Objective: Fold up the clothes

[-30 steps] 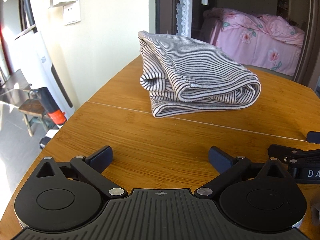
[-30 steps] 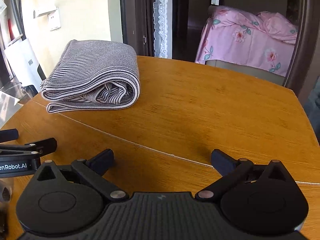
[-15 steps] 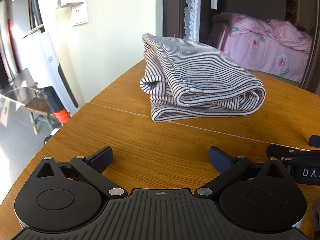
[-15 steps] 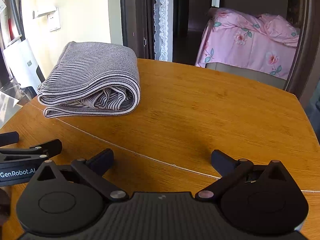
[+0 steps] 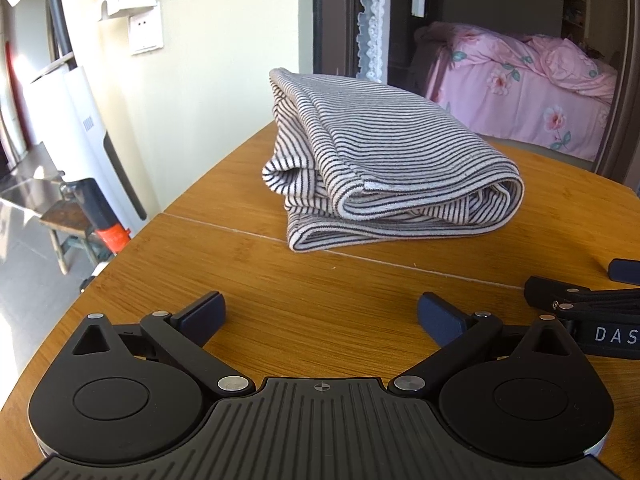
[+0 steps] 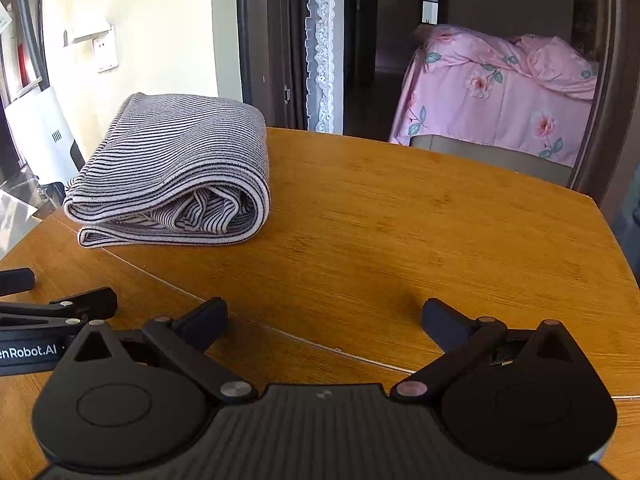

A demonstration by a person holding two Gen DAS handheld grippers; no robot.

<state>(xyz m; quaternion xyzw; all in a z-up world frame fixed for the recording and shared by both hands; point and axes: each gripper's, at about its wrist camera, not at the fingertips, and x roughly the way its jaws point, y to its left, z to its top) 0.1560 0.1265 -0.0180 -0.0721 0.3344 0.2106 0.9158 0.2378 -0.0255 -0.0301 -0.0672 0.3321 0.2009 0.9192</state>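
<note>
Two claws, left claw (image 5: 320,312) and right claw (image 6: 324,316), both spread wide and empty, striped garment (image 5: 384,160) already folded just ahead on table (image 6: 400,220), looks pretty much done.

Things we can only see part of

The other gripper (image 5: 588,312) is cut off by the right edge in the left view, so its label shows only "DAS". The folded striped cloth (image 6: 176,172) hides its own inner layers and the table (image 6: 400,232) under it. The pink bed (image 6: 500,92) is partly hidden by the door frame.
</note>
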